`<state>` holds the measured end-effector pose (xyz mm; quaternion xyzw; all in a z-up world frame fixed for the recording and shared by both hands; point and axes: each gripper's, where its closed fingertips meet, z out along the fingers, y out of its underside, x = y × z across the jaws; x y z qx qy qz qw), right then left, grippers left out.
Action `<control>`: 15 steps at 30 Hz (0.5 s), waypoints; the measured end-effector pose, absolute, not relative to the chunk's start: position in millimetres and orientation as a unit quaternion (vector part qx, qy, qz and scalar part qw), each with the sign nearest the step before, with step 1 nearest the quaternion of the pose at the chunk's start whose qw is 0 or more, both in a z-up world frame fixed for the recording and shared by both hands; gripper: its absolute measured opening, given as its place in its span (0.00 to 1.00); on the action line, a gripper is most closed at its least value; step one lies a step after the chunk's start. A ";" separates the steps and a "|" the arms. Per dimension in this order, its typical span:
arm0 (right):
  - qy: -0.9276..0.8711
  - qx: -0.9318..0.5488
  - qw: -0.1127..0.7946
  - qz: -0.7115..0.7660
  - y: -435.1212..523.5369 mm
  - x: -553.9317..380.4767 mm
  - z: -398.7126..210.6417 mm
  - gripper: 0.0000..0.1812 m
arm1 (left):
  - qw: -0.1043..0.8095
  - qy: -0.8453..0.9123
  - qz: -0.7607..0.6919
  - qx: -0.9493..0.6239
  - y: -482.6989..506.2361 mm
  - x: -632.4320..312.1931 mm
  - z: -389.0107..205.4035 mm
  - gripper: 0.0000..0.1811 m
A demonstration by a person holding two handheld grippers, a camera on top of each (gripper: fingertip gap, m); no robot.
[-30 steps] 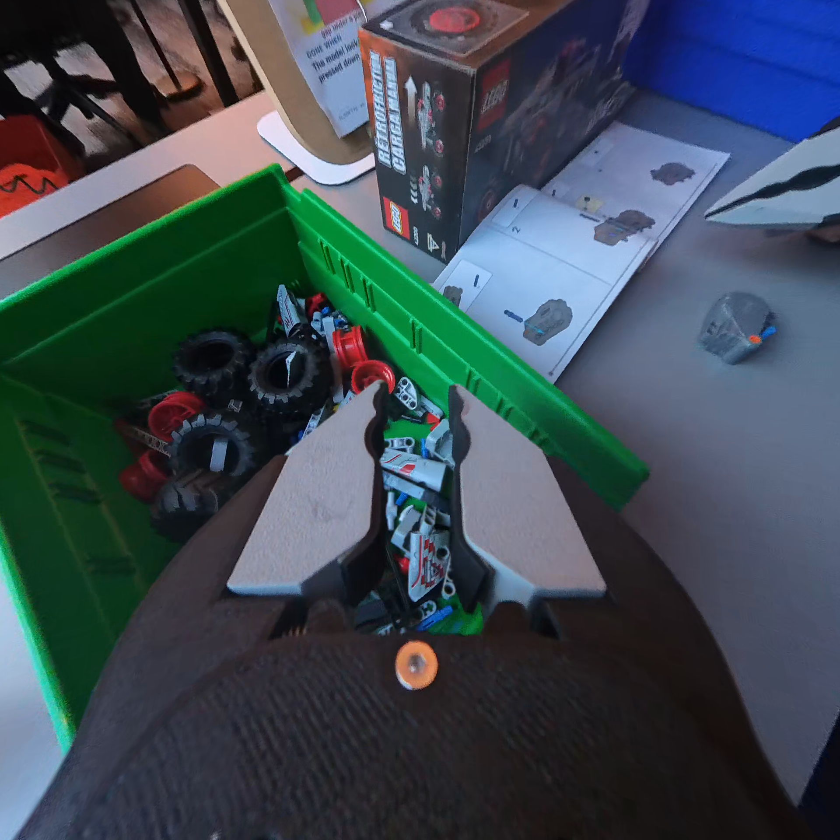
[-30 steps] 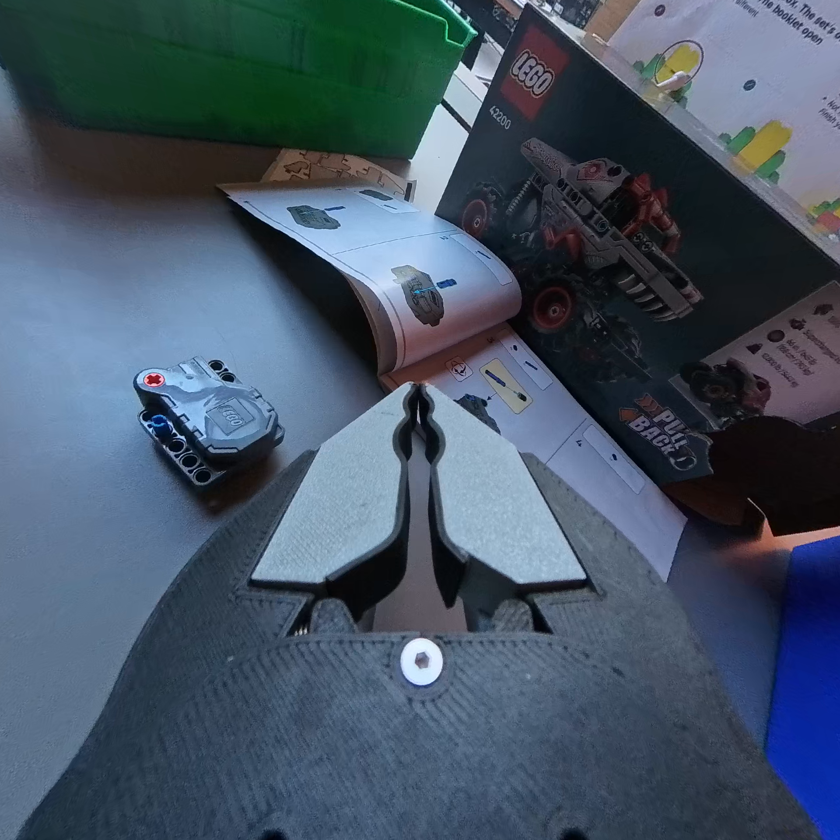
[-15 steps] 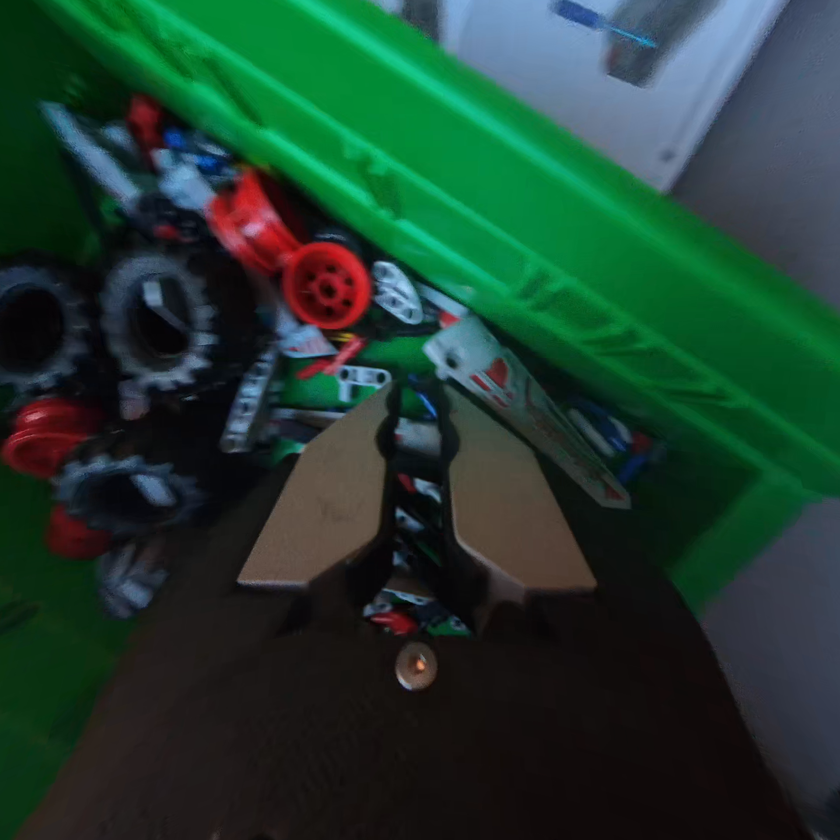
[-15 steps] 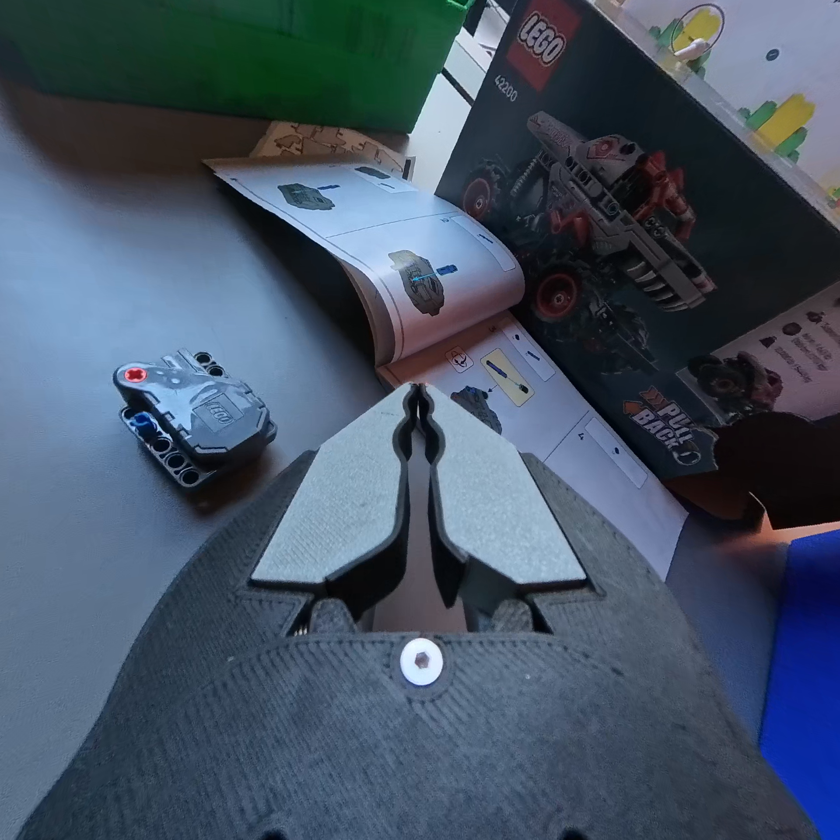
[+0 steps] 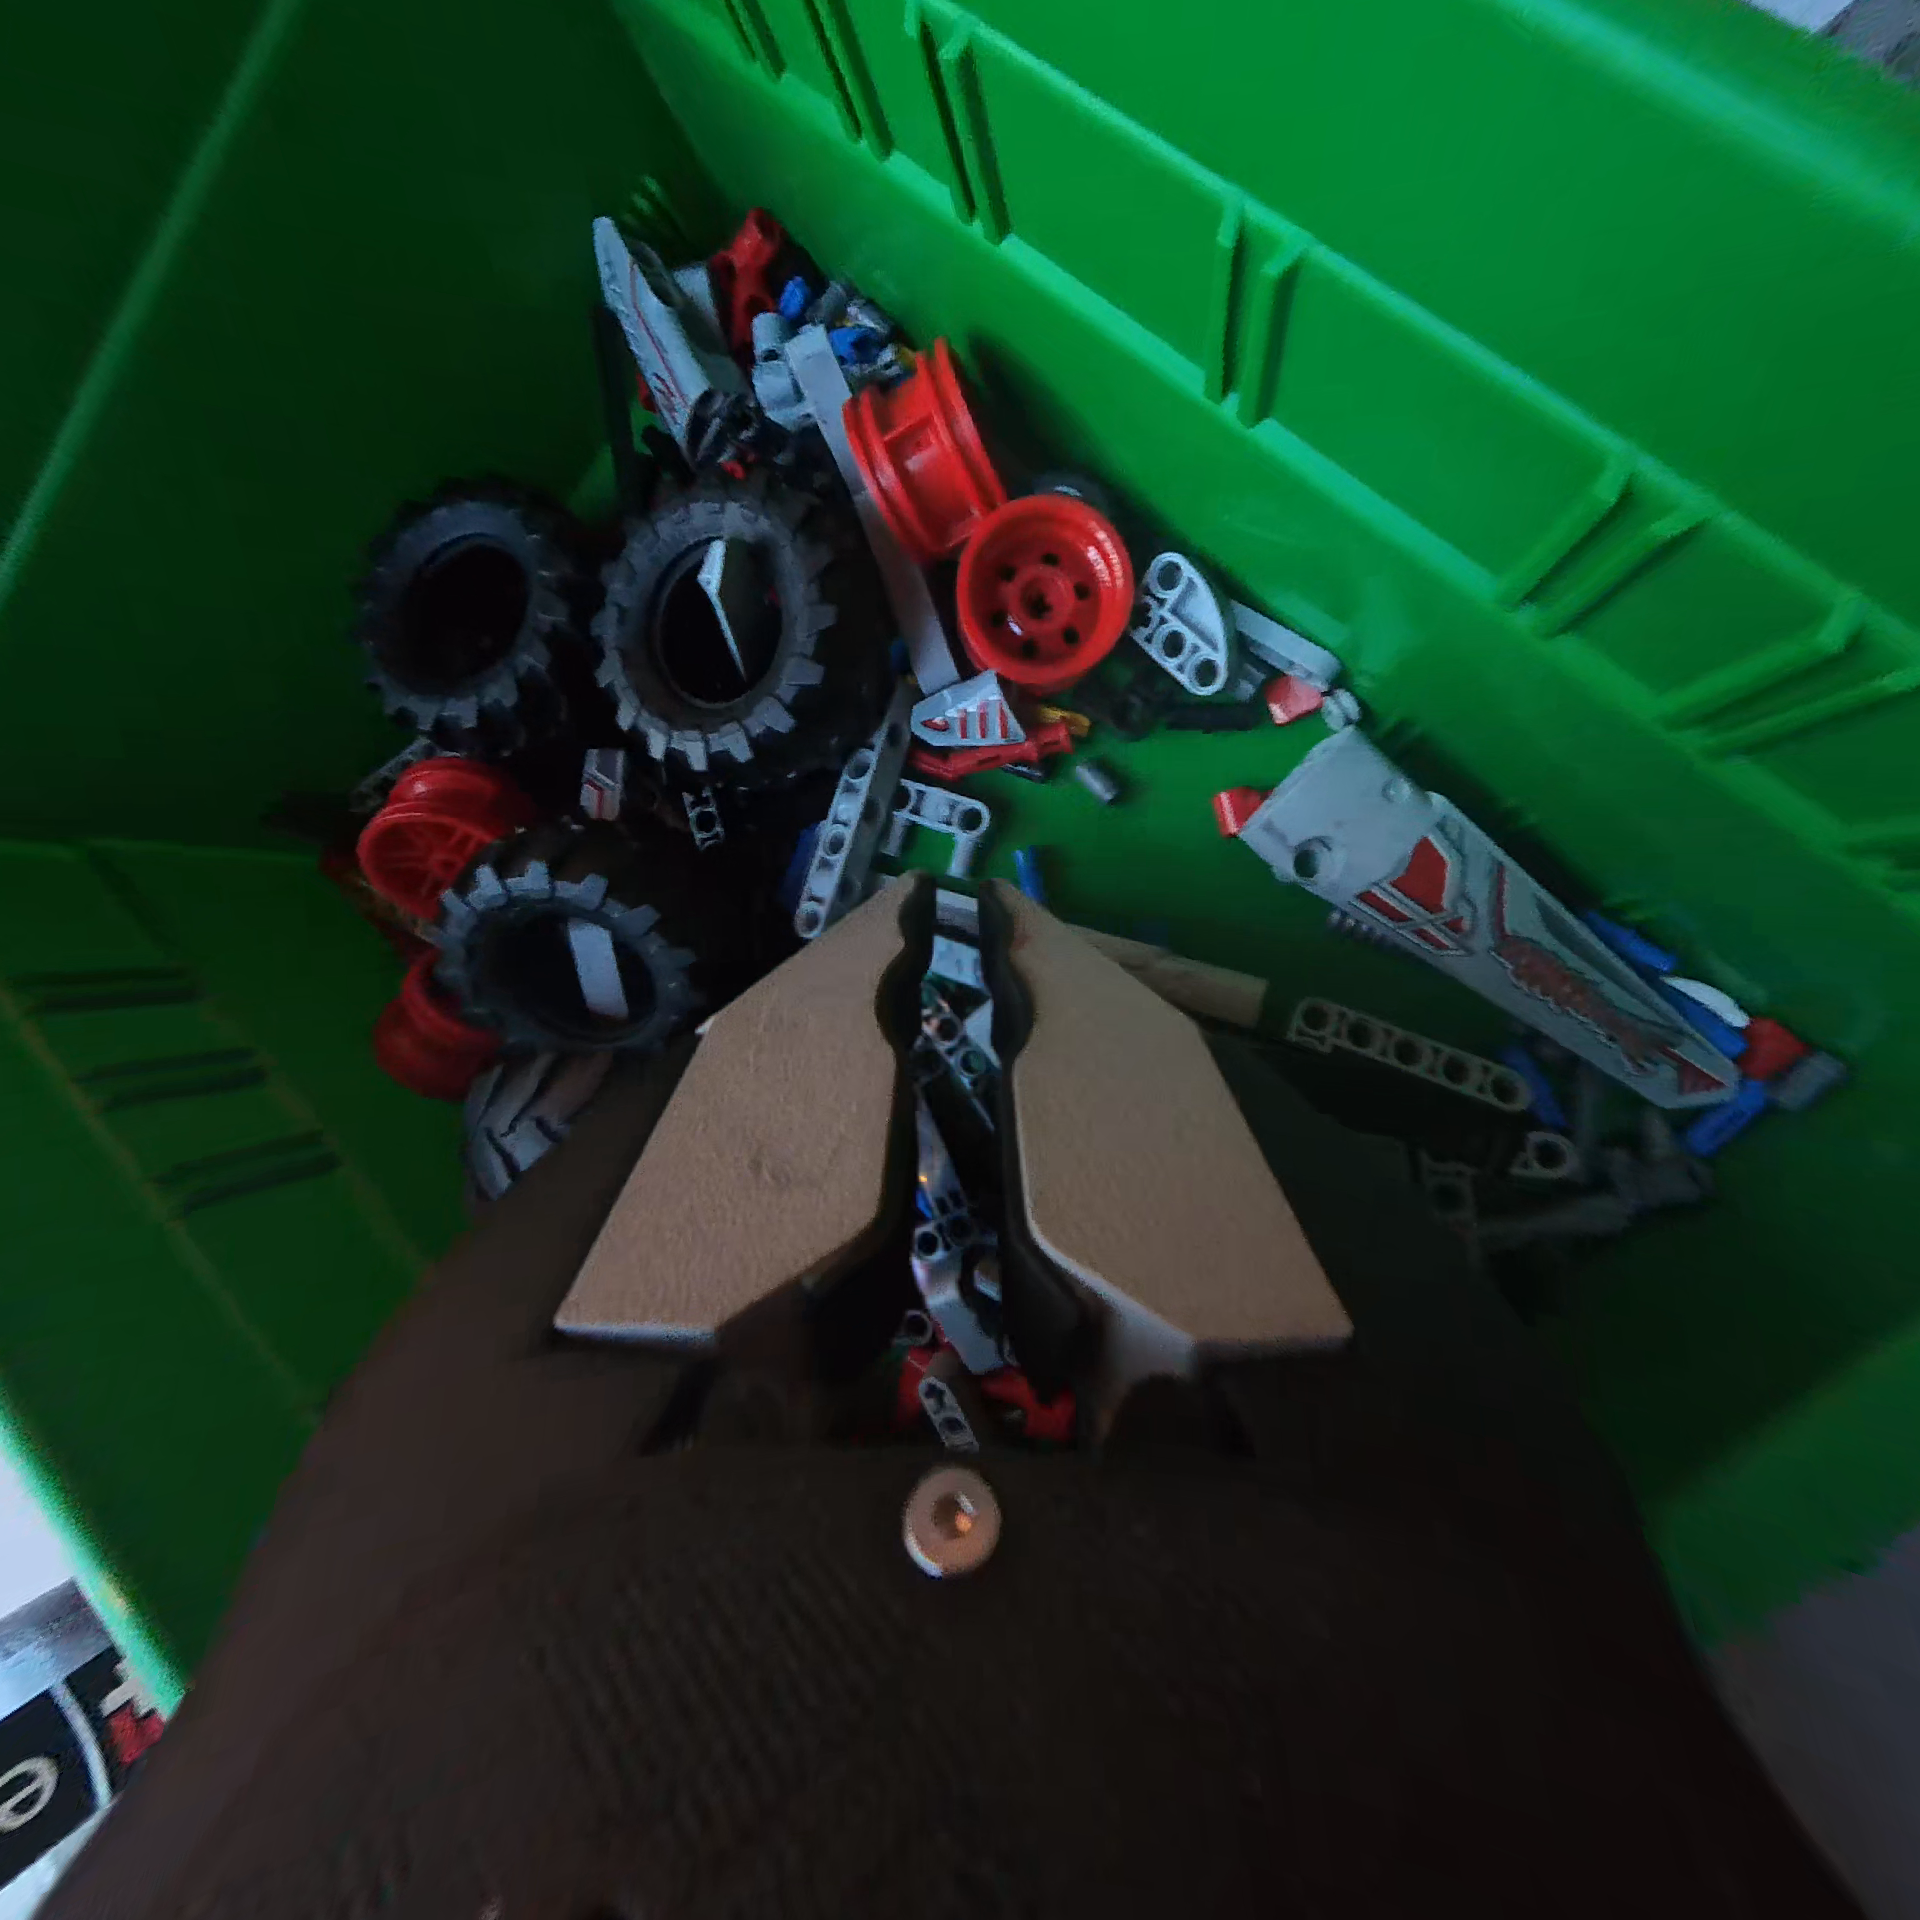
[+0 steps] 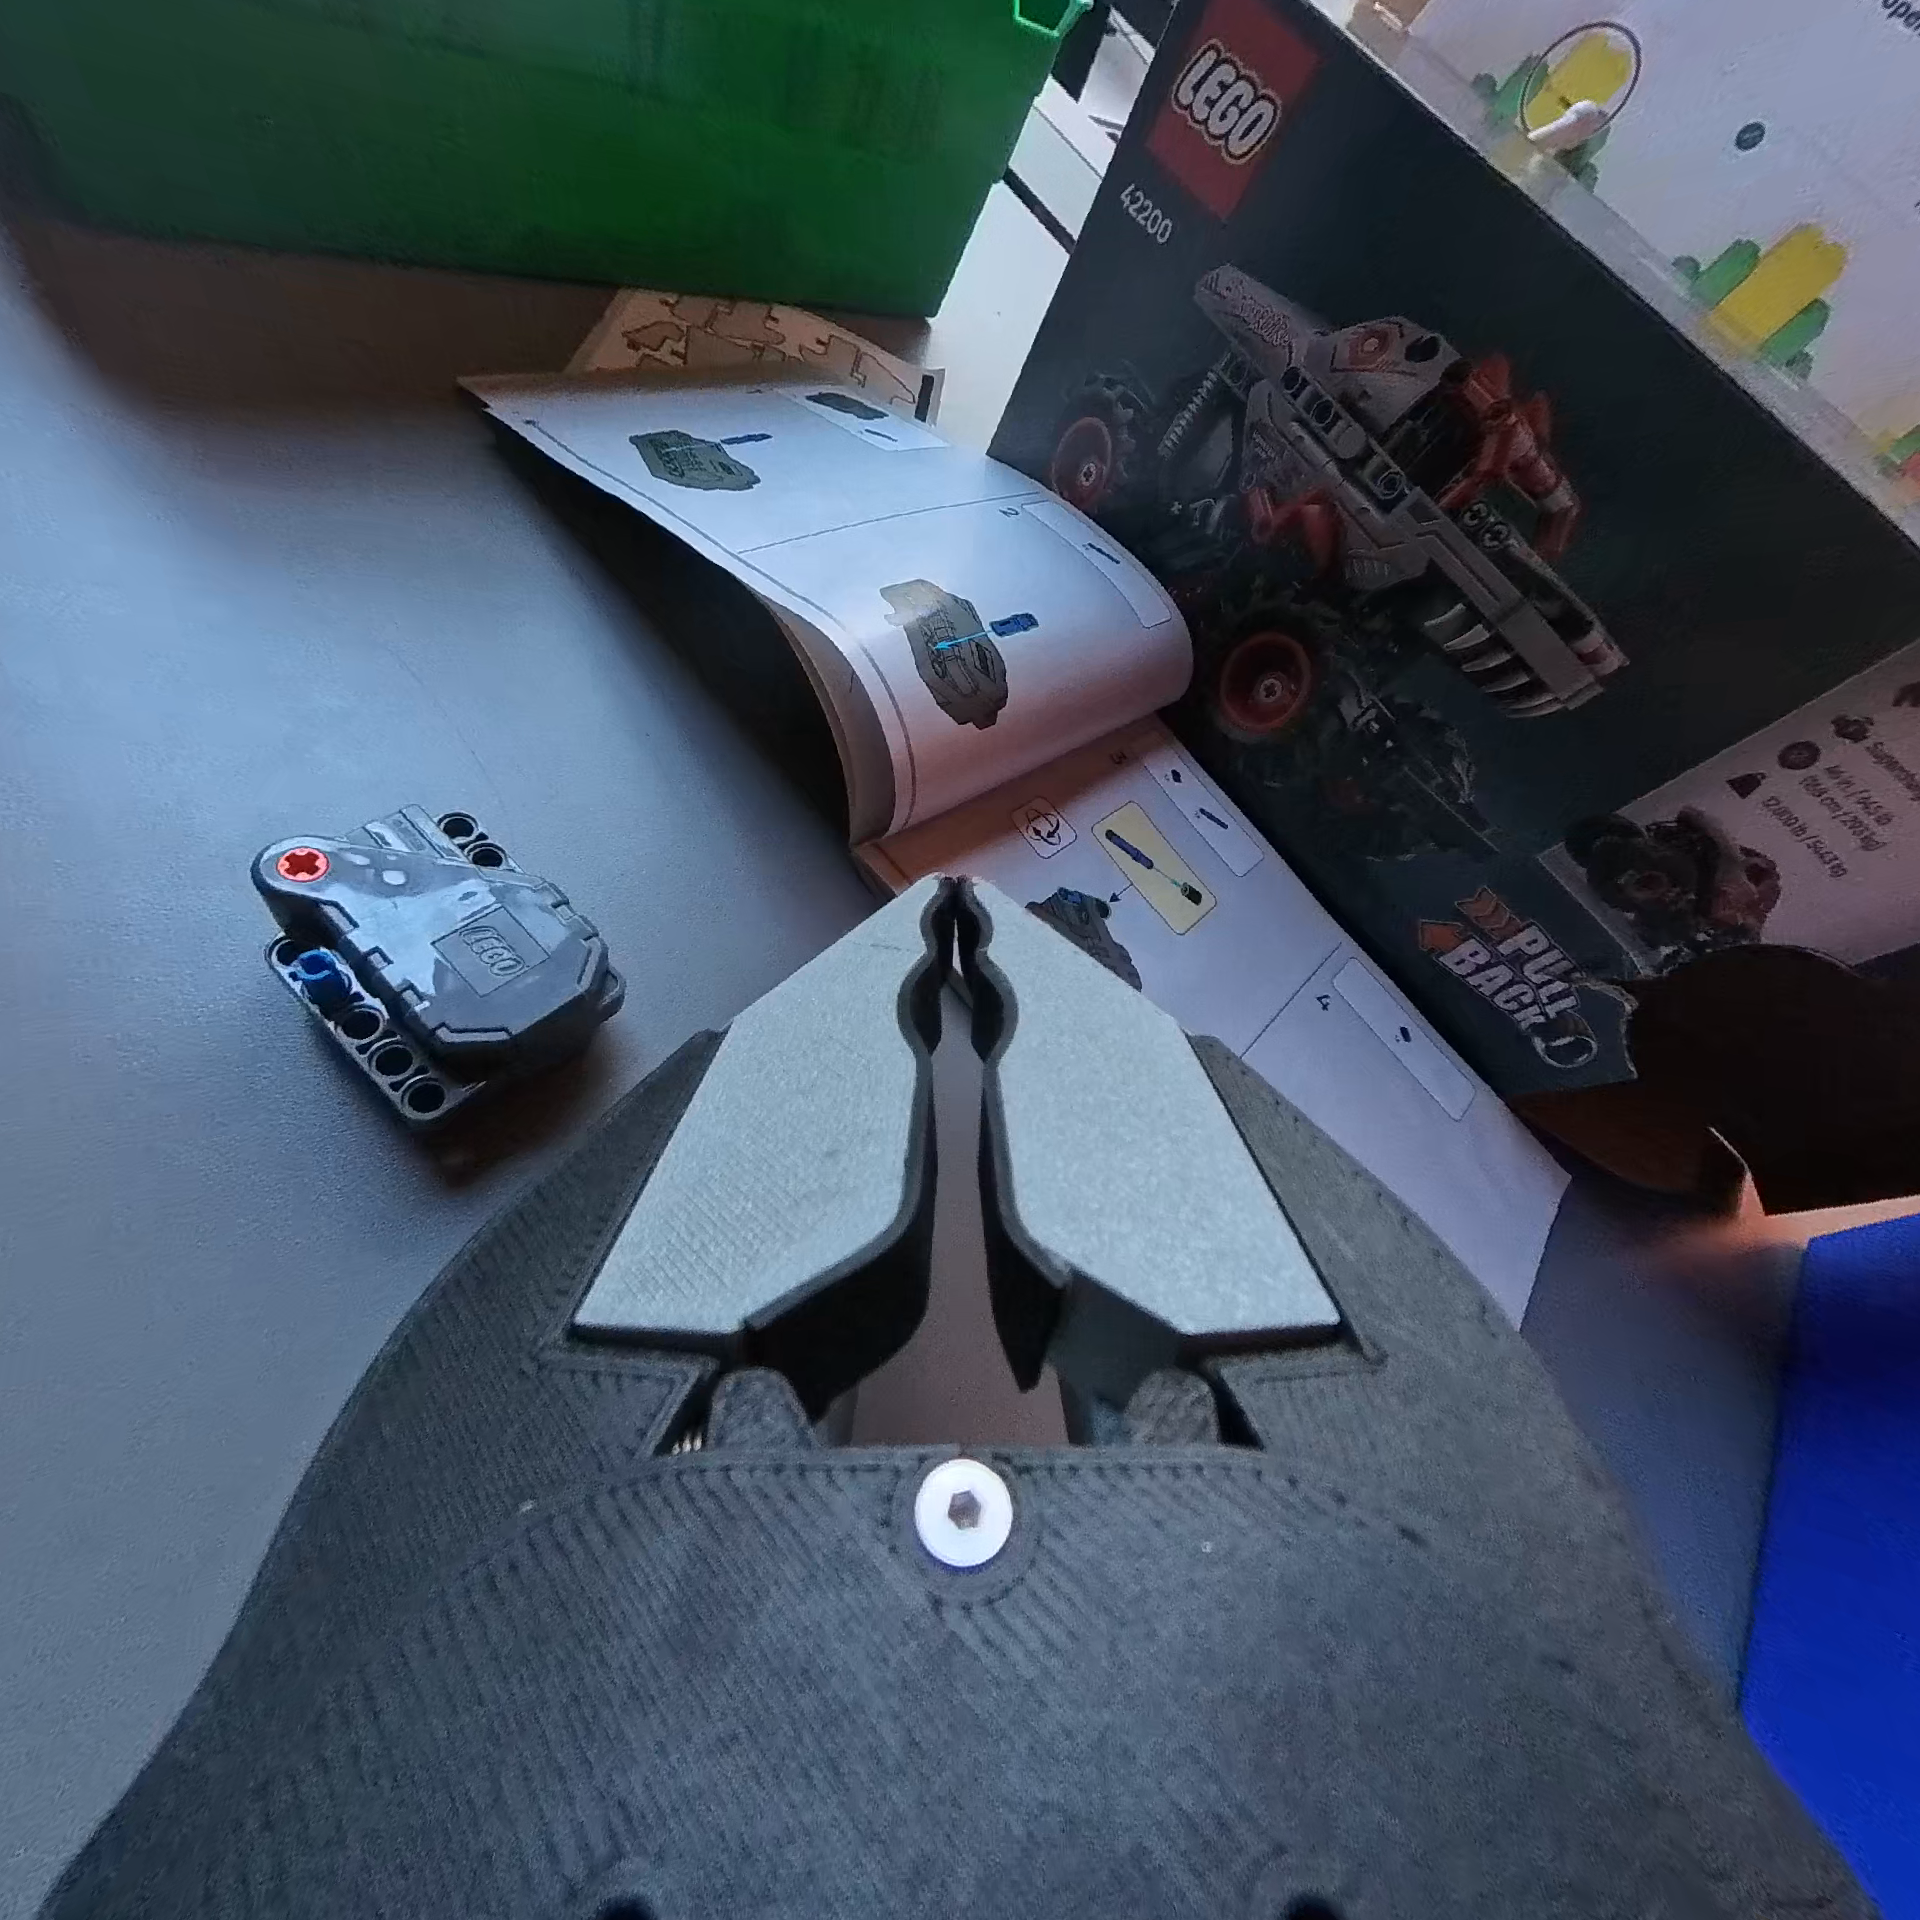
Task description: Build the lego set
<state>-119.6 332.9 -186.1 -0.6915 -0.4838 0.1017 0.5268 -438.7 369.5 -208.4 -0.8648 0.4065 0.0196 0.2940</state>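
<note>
— Looking into the green bin (image 5: 1351, 312), what does the left gripper (image 5: 954, 896) have under it?

— A heap of loose Lego parts. The gripper points down into the bin with a narrow gap between its tips, and nothing sits in that gap; small grey and black beams show through it from below.

— What lies around it?

— Left of the tips are black knobby tyres (image 5: 717, 623), several of them, with red wheel hubs (image 5: 1042, 592) among and beside them. To the right, along the bin wall, lies a long grey panel with red markings (image 5: 1475, 914), and a grey perforated beam (image 5: 1403, 1055) just beside it.

— And the right gripper (image 6: 956, 891)?

— Hovering over the grey tabletop (image 6: 260, 582), its tips pressed together with nothing between them. It points at the open instruction booklet (image 6: 935, 582), which lies against the foot of the dark Lego box (image 6: 1455, 468).

— Where is the piece being built?

— The dark grey pull-back motor block (image 6: 436, 966) lies on the tabletop, left of the right gripper and apart from it, with a blue pin (image 6: 317, 964) in its side and a red axle end on top. The outside of the green bin shows behind the booklet.
</note>
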 end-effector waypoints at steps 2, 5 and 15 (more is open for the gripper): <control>-0.483 -0.692 0.527 0.102 333.0 -119.4 -186.0 0.00 | 0.311 0.395 0.042 -0.863 377.3 -443.1 -205.7 0.03; -0.484 -0.692 0.525 0.103 332.8 -119.8 -186.4 0.00 | 0.318 0.380 0.059 -0.867 383.6 -446.5 -207.6 0.02; -0.480 -0.691 0.529 0.111 332.7 -119.3 -184.0 0.00 | 0.287 0.385 -0.019 -0.877 370.7 -427.3 -221.8 0.02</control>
